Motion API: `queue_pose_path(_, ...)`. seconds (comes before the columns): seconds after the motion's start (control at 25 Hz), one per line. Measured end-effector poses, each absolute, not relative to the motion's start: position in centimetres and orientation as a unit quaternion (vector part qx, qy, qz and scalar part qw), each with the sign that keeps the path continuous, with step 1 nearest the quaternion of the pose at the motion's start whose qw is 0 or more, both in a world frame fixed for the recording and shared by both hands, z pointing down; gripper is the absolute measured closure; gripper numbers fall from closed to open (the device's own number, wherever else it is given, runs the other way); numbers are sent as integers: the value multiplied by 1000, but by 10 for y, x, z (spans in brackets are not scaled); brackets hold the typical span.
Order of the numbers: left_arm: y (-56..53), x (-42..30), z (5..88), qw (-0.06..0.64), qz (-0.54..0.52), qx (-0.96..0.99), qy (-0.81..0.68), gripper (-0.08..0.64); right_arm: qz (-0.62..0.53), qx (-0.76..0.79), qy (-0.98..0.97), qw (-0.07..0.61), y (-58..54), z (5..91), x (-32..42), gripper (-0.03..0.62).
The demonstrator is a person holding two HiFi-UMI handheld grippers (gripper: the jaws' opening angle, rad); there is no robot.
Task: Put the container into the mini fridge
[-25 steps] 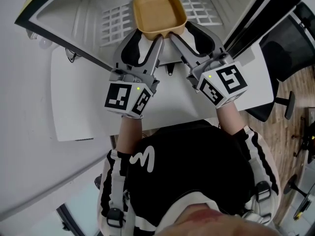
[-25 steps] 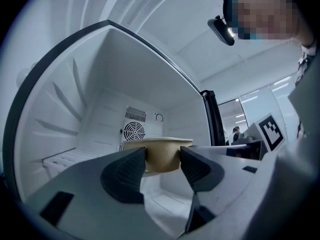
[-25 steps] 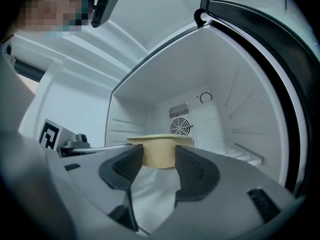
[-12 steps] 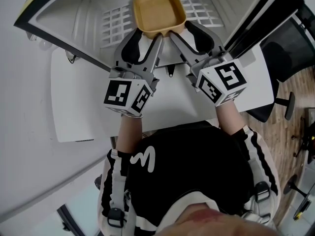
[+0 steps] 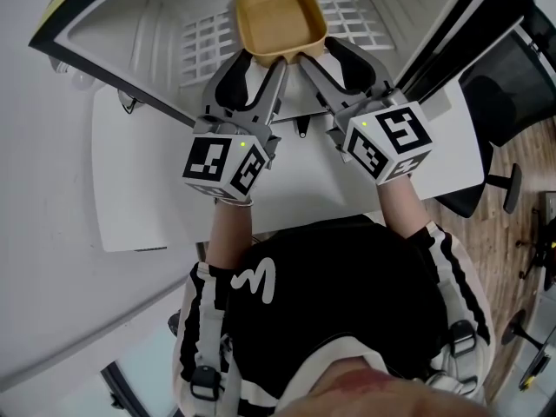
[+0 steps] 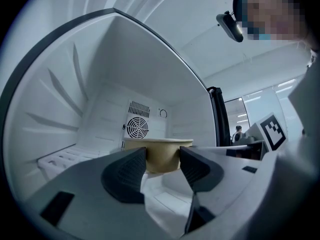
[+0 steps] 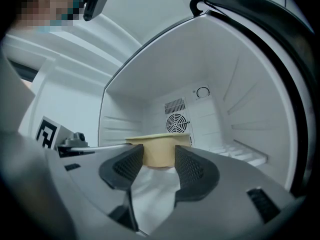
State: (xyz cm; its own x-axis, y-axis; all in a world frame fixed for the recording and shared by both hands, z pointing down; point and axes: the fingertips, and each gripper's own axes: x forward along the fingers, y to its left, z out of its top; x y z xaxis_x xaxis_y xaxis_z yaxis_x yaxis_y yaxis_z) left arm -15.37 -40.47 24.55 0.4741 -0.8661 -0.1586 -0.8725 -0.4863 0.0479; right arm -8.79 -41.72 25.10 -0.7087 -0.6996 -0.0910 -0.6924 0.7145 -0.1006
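A tan square container [image 5: 280, 17] hangs in the mouth of the open white mini fridge [image 5: 204, 37], held from its near side by both grippers. My left gripper [image 5: 276, 69] is shut on the container's near left part, and my right gripper [image 5: 306, 66] is shut on its near right part. In the left gripper view the container [image 6: 160, 155] shows between the dark pads of the left gripper [image 6: 162, 160], above the fridge floor. In the right gripper view the container [image 7: 159, 150] sits the same way in the right gripper [image 7: 159, 158].
The fridge's back wall carries a round fan grille [image 6: 136, 128], also in the right gripper view as the grille [image 7: 176, 122]. The fridge door [image 5: 452, 33] stands open at the right. A white table [image 5: 148, 198] lies below, and a black office chair [image 5: 508, 94] stands at the right.
Both grippers and the container have crept slightly farther toward the fridge; the grip is unchanged.
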Motion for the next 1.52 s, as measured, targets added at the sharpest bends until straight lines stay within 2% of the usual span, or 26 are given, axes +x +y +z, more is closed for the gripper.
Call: queue_pose_path(1.52, -419, -154, 250, 25, 31, -848, 528, 344, -45, -401, 913, 53, -430, 257, -91, 402)
